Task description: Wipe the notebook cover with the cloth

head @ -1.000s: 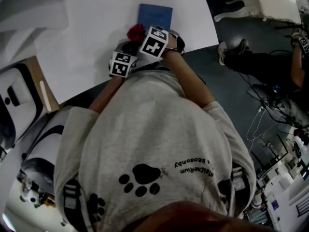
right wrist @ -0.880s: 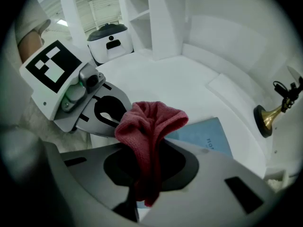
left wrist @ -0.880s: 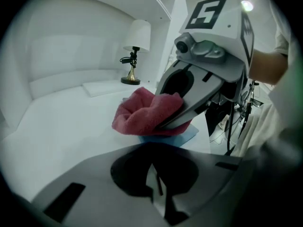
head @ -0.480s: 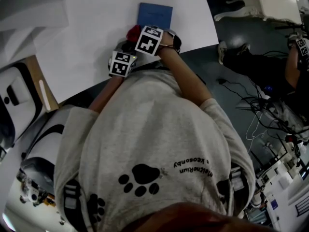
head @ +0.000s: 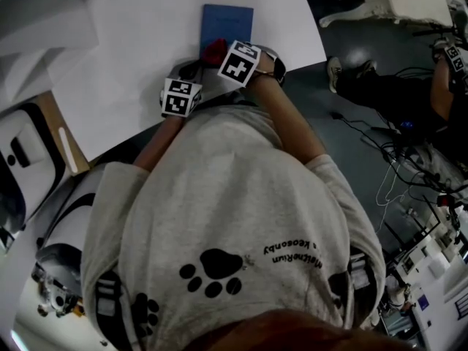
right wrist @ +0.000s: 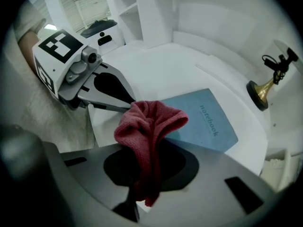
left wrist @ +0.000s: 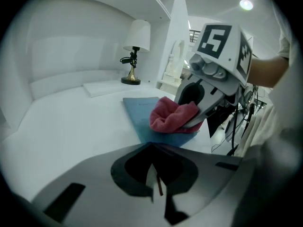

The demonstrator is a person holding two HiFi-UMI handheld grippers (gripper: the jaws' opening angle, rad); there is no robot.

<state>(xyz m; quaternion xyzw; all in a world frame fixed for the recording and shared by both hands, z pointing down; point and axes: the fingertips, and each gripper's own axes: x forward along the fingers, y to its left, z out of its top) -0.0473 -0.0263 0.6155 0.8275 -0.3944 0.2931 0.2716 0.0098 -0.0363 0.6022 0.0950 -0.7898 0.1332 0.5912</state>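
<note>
A person (head: 219,218) in a grey sweatshirt with a paw print leans over a white desk (head: 124,57), a gripper in each hand, seen from overhead. A blue notebook (head: 227,20) lies flat and closed on the desk ahead of them, the word "notebook" printed on its cover. The right gripper (right wrist: 141,198) has its fingers closed on a red cloth (right wrist: 150,124), which bunches out of them in loose folds and sits on the near end of the cover, as the left gripper view shows; most of the cover shows beyond the cloth. The left gripper (left wrist: 155,189) has its fingers pressed together. It is held low over the desk just left of the right one, its tips pointing in at the cloth and close beside it, off the notebook's near left corner. Whether those tips touch the desk cannot be told. The right marker cube (head: 240,63) is nearer the notebook than the left marker cube (head: 180,97), both above the desk's near edge. A lamp (left wrist: 136,46) with a white shade and a brass foot stands at the back, well apart from the notebook. Right of the desk the dark floor (head: 344,123) is strewn with cables (head: 391,174)
</note>
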